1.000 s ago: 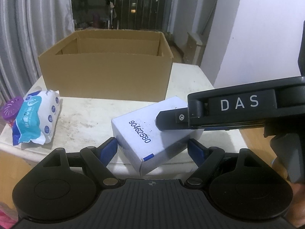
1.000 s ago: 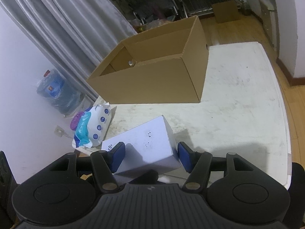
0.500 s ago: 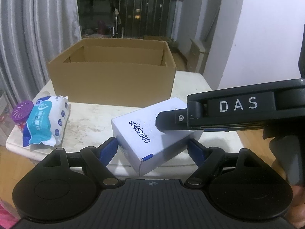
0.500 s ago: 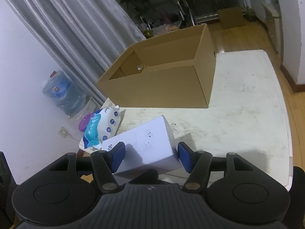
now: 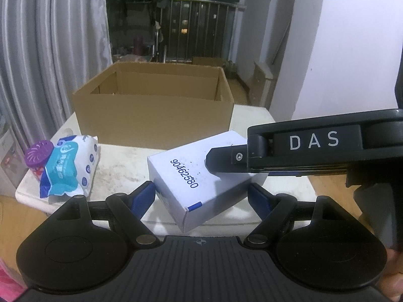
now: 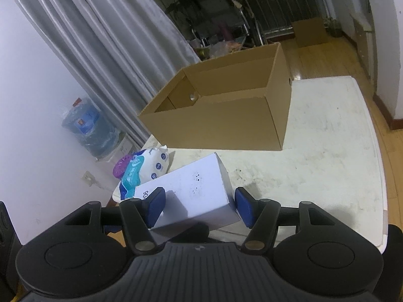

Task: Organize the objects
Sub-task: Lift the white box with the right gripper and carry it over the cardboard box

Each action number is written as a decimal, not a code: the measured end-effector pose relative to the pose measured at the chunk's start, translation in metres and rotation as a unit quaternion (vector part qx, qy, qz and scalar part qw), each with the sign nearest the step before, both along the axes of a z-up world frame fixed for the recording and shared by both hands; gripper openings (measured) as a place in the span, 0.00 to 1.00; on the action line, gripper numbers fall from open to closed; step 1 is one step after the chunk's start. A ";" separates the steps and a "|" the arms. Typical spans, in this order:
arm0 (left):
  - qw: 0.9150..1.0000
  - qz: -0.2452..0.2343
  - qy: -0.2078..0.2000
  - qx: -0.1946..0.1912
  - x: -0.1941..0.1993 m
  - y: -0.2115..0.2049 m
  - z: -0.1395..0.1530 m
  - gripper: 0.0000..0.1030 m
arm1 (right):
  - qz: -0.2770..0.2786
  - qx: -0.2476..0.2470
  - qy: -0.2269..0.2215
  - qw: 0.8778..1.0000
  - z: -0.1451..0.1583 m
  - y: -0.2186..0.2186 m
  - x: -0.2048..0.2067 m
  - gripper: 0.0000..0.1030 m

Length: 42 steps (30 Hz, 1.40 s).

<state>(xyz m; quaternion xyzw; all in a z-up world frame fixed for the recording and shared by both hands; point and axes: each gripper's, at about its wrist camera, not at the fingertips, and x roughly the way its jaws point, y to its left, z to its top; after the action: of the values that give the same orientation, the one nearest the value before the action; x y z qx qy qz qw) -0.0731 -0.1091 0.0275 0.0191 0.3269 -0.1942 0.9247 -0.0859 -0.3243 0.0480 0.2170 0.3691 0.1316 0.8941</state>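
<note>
left wrist view: a stained white table (image 5: 121, 168) is seen mid-frame before grey curtains (image 5: 50, 50) and a dark railed balcony; "90462580" is printed on the white box (image 5: 191, 183), lower centre, which is clamped at both ends by the left gripper (image 5: 201, 196) and across by the right gripper (image 6: 199, 207), marked "das"; an open cardboard box (image 5: 153, 118) is set behind.
</note>
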 end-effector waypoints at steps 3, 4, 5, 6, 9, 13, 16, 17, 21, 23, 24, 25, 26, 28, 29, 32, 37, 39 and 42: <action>1.000 -0.002 -0.005 -0.002 0.002 0.002 0.003 0.78 | -0.003 0.005 -0.003 1.000 0.003 0.000 0.002 0.63; 1.000 -0.002 -0.006 -0.003 0.003 0.003 0.004 0.78 | -0.005 0.007 -0.003 1.000 0.004 0.000 0.004 0.63; 1.000 -0.002 -0.007 -0.005 0.005 0.003 0.006 0.78 | -0.006 0.007 -0.003 1.000 0.005 0.001 0.005 0.63; 1.000 -0.002 -0.008 -0.006 0.006 0.004 0.006 0.78 | -0.006 0.007 -0.003 1.000 0.007 0.002 0.006 0.63; 1.000 -0.001 -0.011 -0.010 0.010 0.007 0.010 0.78 | -0.007 0.006 -0.003 1.000 0.012 0.004 0.012 0.63; 1.000 0.000 -0.018 -0.015 0.016 0.010 0.018 0.78 | -0.008 0.006 -0.009 1.000 0.021 0.007 0.019 0.63; 1.000 0.000 -0.025 -0.018 0.020 0.013 0.026 0.78 | -0.009 0.007 -0.015 1.000 0.027 0.010 0.025 0.63; 0.999 0.000 -0.028 -0.017 0.022 0.013 0.029 0.78 | -0.009 0.007 -0.017 1.000 0.029 0.010 0.026 0.63; 0.999 0.001 -0.035 -0.014 0.029 0.014 0.036 0.78 | -0.011 0.016 -0.020 1.000 0.035 0.012 0.035 0.63; 0.999 0.002 -0.037 -0.014 0.034 0.016 0.041 0.78 | -0.011 0.020 -0.021 1.000 0.038 0.012 0.040 0.63; 0.999 0.003 -0.038 -0.013 0.037 0.016 0.043 0.78 | -0.012 0.022 -0.023 0.999 0.040 0.013 0.043 0.63; 0.999 0.003 -0.038 -0.013 0.041 0.017 0.045 0.78 | -0.012 0.024 -0.024 0.999 0.041 0.013 0.045 0.63; 0.999 0.002 -0.039 -0.013 0.044 0.017 0.047 0.78 | -0.013 0.027 -0.025 0.999 0.043 0.012 0.047 0.63; 0.999 0.000 -0.042 -0.011 0.051 0.017 0.051 0.78 | -0.013 0.030 -0.029 0.999 0.046 0.011 0.053 0.63; 0.999 -0.001 -0.043 -0.011 0.055 0.016 0.054 0.78 | -0.014 0.032 -0.029 0.999 0.047 0.010 0.056 0.63; 0.999 -0.003 -0.043 -0.011 0.069 0.016 0.056 0.78 | -0.016 0.036 -0.032 0.999 0.051 0.009 0.067 0.63; 0.999 -0.007 -0.047 -0.008 0.091 0.014 0.060 0.78 | -0.013 0.034 -0.033 0.999 0.057 0.007 0.089 0.63; 0.999 -0.007 -0.045 -0.007 0.103 0.015 0.062 0.78 | -0.005 0.031 -0.031 0.999 0.060 0.007 0.102 0.63; 0.999 -0.001 -0.037 -0.009 0.123 0.018 0.067 0.78 | 0.006 0.032 -0.029 0.999 0.063 0.010 0.126 0.63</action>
<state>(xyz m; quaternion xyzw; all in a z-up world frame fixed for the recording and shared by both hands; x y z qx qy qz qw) 0.0501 -0.0915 0.0942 0.0182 0.2910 -0.1970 0.9361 0.0406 -0.3141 0.1108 0.2392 0.3399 0.1546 0.8963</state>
